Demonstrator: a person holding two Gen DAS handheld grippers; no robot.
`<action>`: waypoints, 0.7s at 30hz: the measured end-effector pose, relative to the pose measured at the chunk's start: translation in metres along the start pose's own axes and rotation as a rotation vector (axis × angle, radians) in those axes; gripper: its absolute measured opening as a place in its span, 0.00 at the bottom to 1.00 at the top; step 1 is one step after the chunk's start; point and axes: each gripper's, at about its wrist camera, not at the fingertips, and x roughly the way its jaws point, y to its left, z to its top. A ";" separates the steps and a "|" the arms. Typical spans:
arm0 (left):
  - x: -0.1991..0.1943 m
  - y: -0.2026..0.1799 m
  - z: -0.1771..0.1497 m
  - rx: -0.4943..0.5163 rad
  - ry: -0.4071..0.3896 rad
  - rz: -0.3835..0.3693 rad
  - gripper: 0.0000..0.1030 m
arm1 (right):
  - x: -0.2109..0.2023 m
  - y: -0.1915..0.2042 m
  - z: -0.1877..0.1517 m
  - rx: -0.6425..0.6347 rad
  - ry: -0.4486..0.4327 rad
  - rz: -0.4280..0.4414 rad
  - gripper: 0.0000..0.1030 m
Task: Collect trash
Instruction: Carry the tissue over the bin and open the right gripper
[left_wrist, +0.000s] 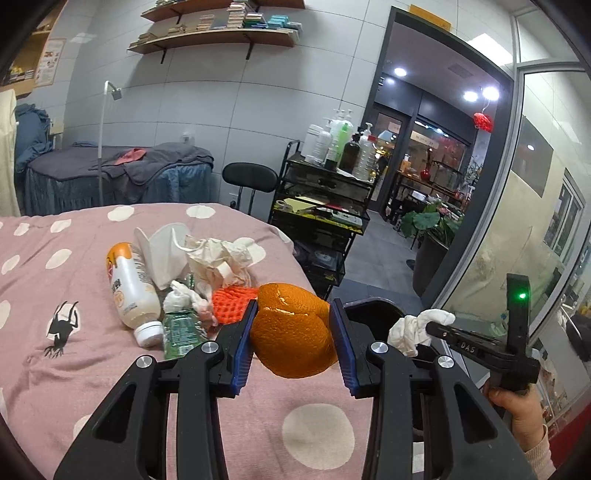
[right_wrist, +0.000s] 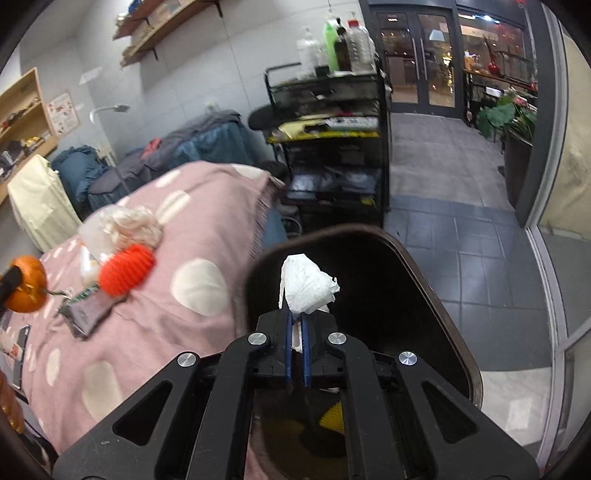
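Note:
My left gripper (left_wrist: 293, 310) is shut on a piece of orange peel (left_wrist: 293, 332), held above the pink dotted bedspread (left_wrist: 110, 387). The same orange peel (right_wrist: 26, 284) shows at the left edge of the right wrist view. My right gripper (right_wrist: 295, 314) is shut on a crumpled white tissue (right_wrist: 308, 284), directly over the open black trash bin (right_wrist: 406, 295). In the left wrist view that tissue (left_wrist: 413, 330) hangs over the bin's rim (left_wrist: 373, 308). On the bed lie a white bottle (left_wrist: 127, 291), crumpled paper (left_wrist: 218, 258), red foam netting (left_wrist: 231, 301) and a green wrapper (left_wrist: 181, 330).
A black wire cart (left_wrist: 325, 206) with several bottles on top stands beyond the bed's corner. A black stool (left_wrist: 249, 179) is behind the bed. Grey tiled floor (right_wrist: 461, 236) lies right of the bin, with a glass wall (right_wrist: 565, 184) farther right. A person's hand (left_wrist: 521, 406) holds the right gripper.

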 end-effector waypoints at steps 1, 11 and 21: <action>0.002 -0.004 0.000 0.005 0.006 -0.010 0.37 | 0.005 -0.002 -0.004 -0.006 0.014 -0.014 0.05; 0.022 -0.041 -0.008 0.084 0.047 -0.058 0.37 | 0.052 -0.019 -0.027 -0.016 0.125 -0.111 0.05; 0.041 -0.060 -0.013 0.114 0.099 -0.088 0.37 | 0.050 -0.031 -0.035 0.036 0.091 -0.142 0.78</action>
